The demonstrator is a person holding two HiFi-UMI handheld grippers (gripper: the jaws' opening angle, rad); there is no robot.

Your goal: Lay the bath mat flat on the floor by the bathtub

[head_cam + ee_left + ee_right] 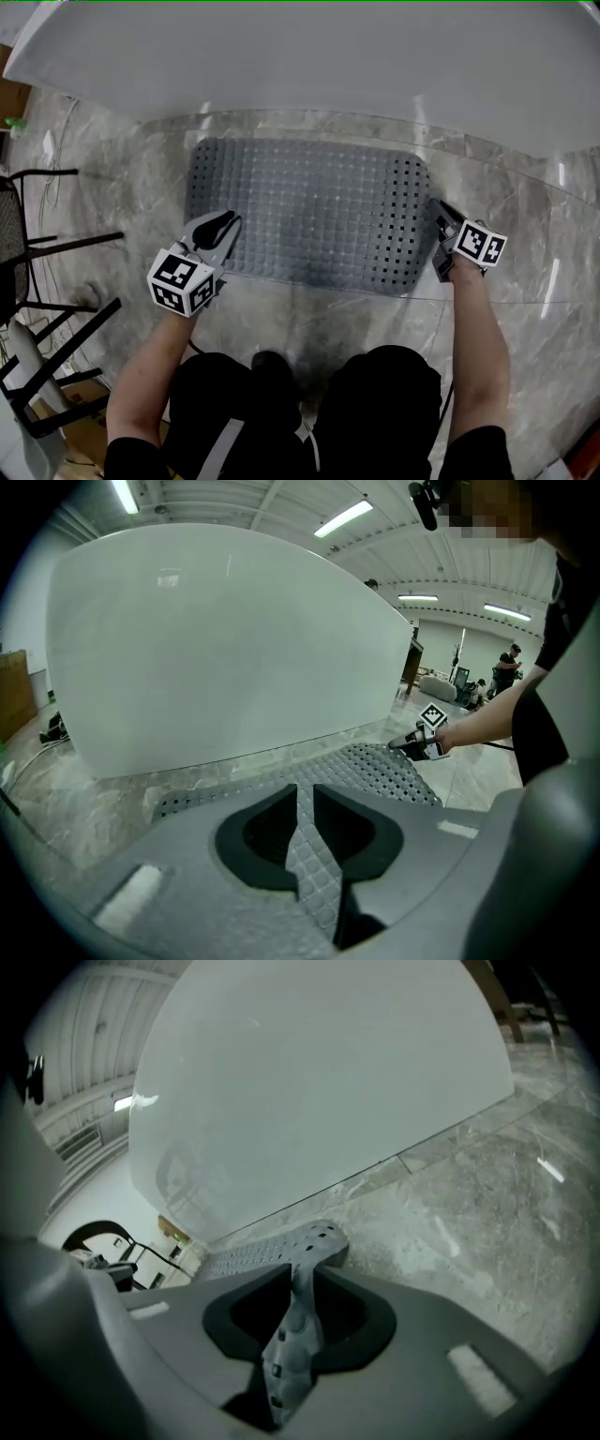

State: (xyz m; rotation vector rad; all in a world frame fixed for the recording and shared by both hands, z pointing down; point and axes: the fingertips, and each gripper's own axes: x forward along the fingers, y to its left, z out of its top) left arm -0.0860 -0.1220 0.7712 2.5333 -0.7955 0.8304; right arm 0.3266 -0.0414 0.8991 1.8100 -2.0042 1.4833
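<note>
The grey bath mat [309,211] lies spread on the marble floor [506,197], just beside the white bathtub [328,66] at twelve o'clock. The left claw [223,230] meets its seven o'clock corner, the right claw [441,220] its four o'clock edge.

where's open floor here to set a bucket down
Bare floor right of the bath mat, and a strip between its near edge and the person's knees. The left is crowded with a black chair frame; the gap along the bathtub is narrow.
</note>
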